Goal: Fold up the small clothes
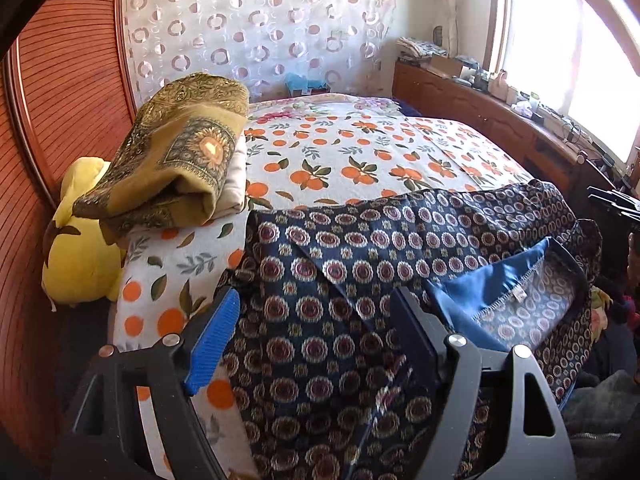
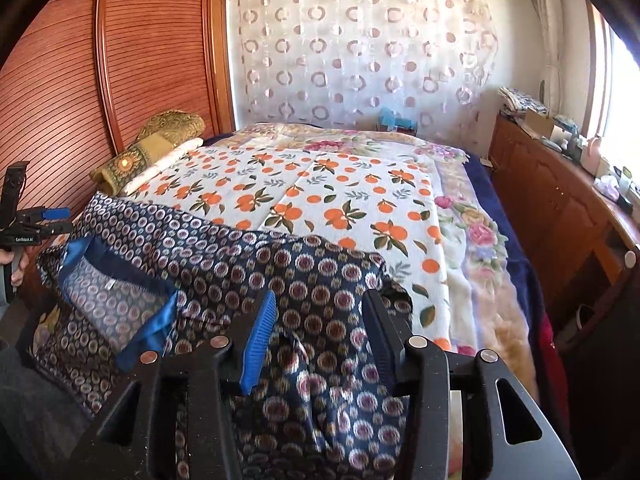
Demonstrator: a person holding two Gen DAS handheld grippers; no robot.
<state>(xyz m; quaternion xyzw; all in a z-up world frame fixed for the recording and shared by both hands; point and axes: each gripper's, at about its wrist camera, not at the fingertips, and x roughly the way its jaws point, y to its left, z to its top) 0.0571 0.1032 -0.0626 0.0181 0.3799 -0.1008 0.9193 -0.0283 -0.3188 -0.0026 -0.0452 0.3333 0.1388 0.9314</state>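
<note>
A dark navy garment with round floral medallions (image 1: 352, 280) lies spread at the near edge of the bed, its blue lining and waist opening (image 1: 516, 300) showing. It also shows in the right wrist view (image 2: 248, 272). My left gripper (image 1: 316, 312) is open, its jaws spread just above the garment's left part. My right gripper (image 2: 320, 316) is open above the garment's right part, over a raised wrinkle. The left gripper also shows at the left edge of the right wrist view (image 2: 44, 216). Neither holds cloth.
The bed carries an orange-print sheet (image 1: 340, 160). A folded olive patterned blanket (image 1: 176, 152) and a yellow plush toy (image 1: 80, 248) lie at its left by the wooden headboard (image 1: 60, 80). A cluttered wooden cabinet (image 2: 560, 208) runs along the right under the window.
</note>
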